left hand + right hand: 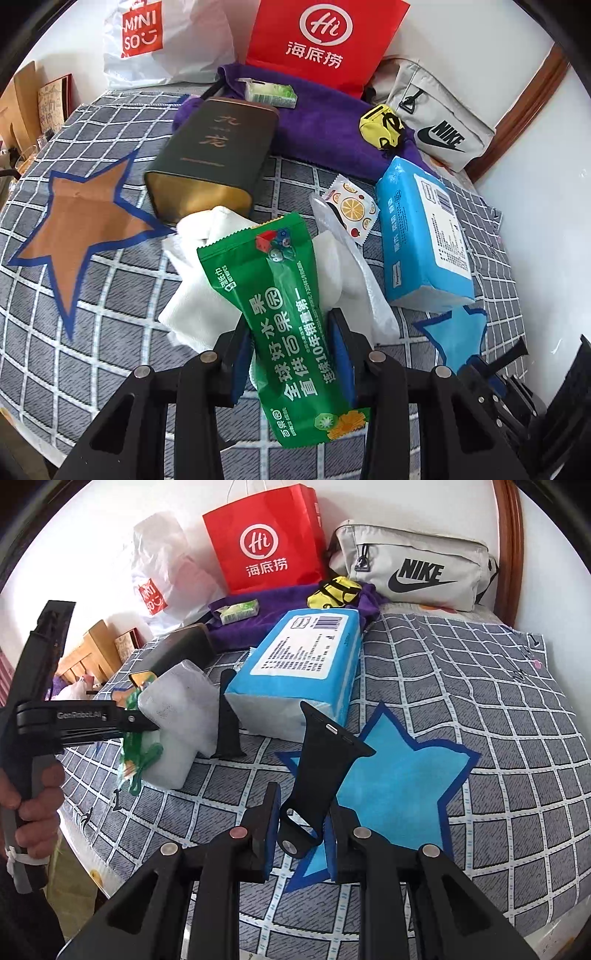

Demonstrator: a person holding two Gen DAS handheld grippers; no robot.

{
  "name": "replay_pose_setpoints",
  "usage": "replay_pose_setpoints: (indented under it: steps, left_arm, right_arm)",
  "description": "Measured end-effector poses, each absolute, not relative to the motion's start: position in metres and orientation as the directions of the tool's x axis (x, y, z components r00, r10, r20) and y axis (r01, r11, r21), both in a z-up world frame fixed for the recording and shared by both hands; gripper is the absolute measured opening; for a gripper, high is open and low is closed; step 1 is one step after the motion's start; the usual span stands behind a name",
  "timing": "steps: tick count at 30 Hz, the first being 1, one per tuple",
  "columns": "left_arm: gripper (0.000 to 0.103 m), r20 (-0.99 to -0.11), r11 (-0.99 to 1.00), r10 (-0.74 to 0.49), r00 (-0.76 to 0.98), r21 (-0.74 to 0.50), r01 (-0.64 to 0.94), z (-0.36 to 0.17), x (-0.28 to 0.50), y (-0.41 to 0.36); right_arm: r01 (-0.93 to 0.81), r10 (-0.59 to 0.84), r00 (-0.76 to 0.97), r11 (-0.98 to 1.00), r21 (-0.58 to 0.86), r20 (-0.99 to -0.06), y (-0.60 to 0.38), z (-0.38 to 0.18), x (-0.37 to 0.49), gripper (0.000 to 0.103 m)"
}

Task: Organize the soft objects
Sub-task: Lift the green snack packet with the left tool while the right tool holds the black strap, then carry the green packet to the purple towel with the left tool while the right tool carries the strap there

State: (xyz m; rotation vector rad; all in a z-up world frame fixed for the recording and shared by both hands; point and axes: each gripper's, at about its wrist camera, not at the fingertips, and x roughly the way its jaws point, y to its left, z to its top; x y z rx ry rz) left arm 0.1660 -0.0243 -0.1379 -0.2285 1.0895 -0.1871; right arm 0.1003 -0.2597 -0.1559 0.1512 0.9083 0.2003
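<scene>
A green wet-wipes pack (280, 295) stands between the blue pads of my left gripper (291, 354), which is shut on its lower half, above a crumpled white cloth (199, 295). In the right wrist view the same gripper (149, 725) shows at the left, held by a hand, against the white cloth (181, 716). My right gripper (301, 830) is shut on the loop end of a black watch strap (321, 760), which sticks up over a blue star patch (399, 775). A second black strap piece (229, 716) lies by the blue tissue pack (303, 664).
On the grey checked cloth (110, 302) lie a dark tin (214, 151), a purple towel (325, 125), a yellow pouch (382, 127), an orange-print sachet (351, 206) and a brown star patch (85, 221). A red bag (325, 40), white bag (159, 37) and grey Nike bag (439, 118) line the wall.
</scene>
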Motion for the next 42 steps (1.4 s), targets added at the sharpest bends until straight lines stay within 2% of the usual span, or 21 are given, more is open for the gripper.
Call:
replay_pose_setpoints:
  steps: [7, 11, 13, 14, 15, 42]
  left_arm:
    - [0.037, -0.842, 0.960, -0.254, 0.476, -0.278, 0.022, -0.126, 0.150, 0.015]
    - [0.037, -0.878, 0.983, -0.159, 0.451, -0.184, -0.013, -0.133, 0.148, 0.032]
    - [0.039, -0.882, 0.976, -0.192, 0.431, -0.216, -0.007, -0.141, 0.149, 0.037]
    - [0.046, -0.886, 0.973, -0.212, 0.411, -0.233, 0.001, -0.147, 0.150, 0.037]
    - [0.046, -0.891, 0.972, -0.216, 0.400, -0.233, 0.005, -0.151, 0.150, 0.037]
    - [0.048, -0.887, 0.974, -0.190, 0.421, -0.223, -0.031, -0.161, 0.123, 0.033]
  right_arm:
    - [-0.115, 0.222, 0.596, 0.975, 0.192, -0.772, -0.246, -0.152, 0.097, 0.022]
    - [-0.115, 0.209, 0.595, 0.978, 0.174, -0.776, -0.241, -0.150, 0.095, 0.022]
    - [-0.119, 0.208, 0.592, 0.978, 0.171, -0.779, -0.238, -0.150, 0.094, 0.022]
    - [-0.119, 0.209, 0.590, 0.978, 0.172, -0.780, -0.236, -0.150, 0.093, 0.022]
    - [-0.121, 0.212, 0.588, 0.977, 0.174, -0.780, -0.235, -0.150, 0.093, 0.022]
    - [-0.132, 0.219, 0.568, 0.976, 0.175, -0.793, -0.224, -0.160, 0.085, 0.022]
